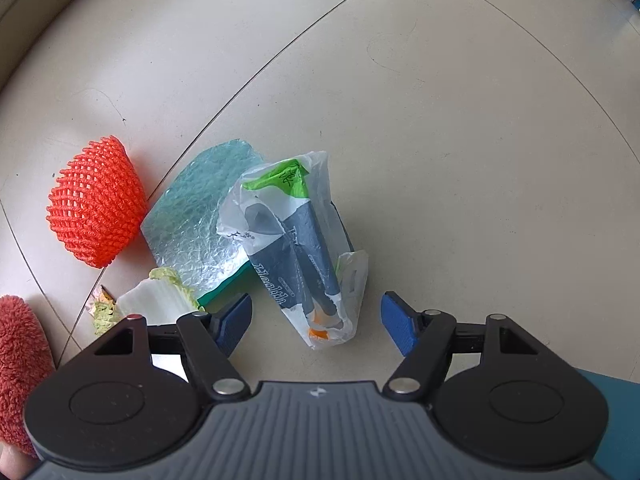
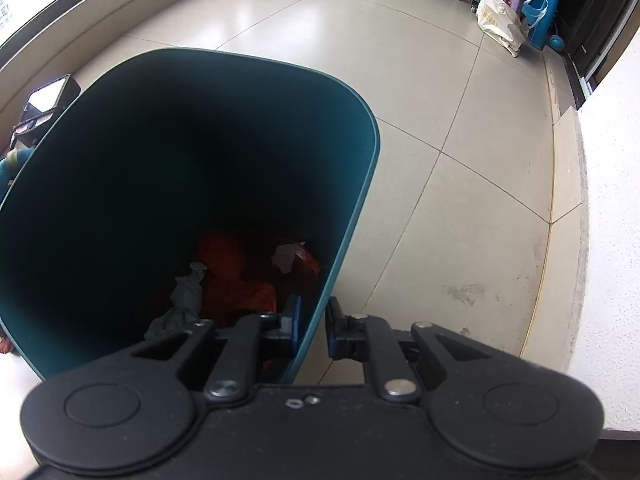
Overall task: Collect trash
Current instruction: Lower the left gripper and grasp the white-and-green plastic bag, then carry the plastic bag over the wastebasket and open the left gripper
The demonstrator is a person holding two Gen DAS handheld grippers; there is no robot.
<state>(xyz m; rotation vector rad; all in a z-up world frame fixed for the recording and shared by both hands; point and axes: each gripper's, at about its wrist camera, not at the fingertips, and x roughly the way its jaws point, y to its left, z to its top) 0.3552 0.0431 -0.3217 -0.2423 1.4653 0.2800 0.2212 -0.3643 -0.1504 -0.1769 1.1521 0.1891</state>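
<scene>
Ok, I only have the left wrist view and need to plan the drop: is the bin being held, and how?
Observer: Yes. The right gripper is shut on the near wall of the teal bin, one finger inside and one outside.
Operator: Anything in it already?
Observer: Orange trash lies at the bottom.
Operator: Anything else?
Observer: Crumpled grey paper lies beside it.
</scene>
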